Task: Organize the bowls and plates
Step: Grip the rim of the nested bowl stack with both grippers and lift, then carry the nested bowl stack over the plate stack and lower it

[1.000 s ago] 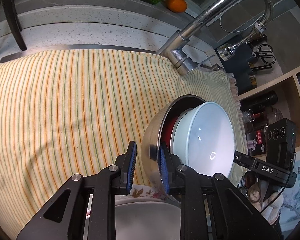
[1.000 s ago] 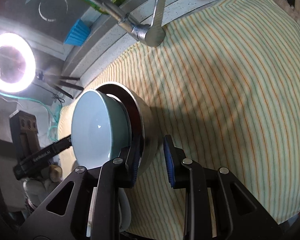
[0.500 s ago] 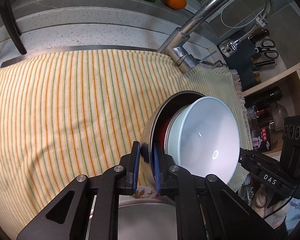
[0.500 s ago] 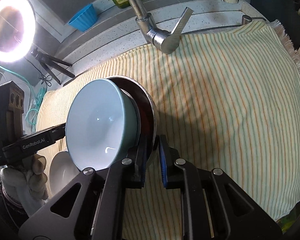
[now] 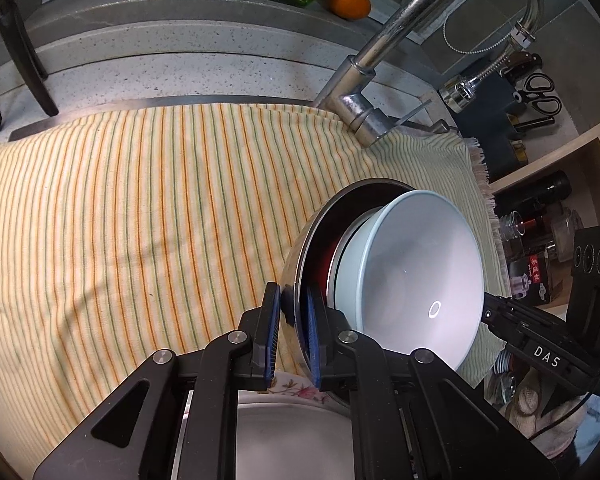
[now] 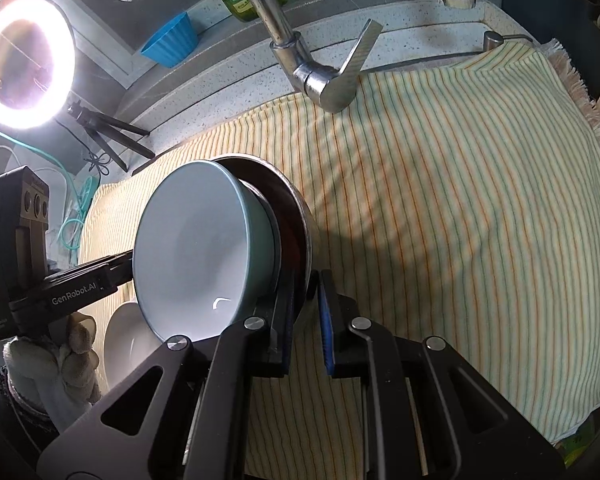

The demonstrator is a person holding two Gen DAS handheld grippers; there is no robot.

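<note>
While angled downward, both fingers [image 5: 290,322] pinching steel bowl [image 5: 296,276] rim

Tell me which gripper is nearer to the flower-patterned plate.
Left. The left gripper is right over the flower-patterned plate; the right gripper holds the opposite rim of the steel bowl, farther away.

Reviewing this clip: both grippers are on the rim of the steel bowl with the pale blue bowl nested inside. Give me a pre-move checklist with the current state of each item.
1. Left gripper clamped on steel bowl rim: ok.
2. Right gripper clamped on the opposite rim: ok.
3. Pale blue bowl seated inside: not ok, the stack is tilted steeply with the pale blue bowl sticking out past the rim.
4. Faucet clear of the stack: ok.
5. Striped cloth free for setting down: ok.
6. Clearance over the white dish below: cannot tell.
</note>
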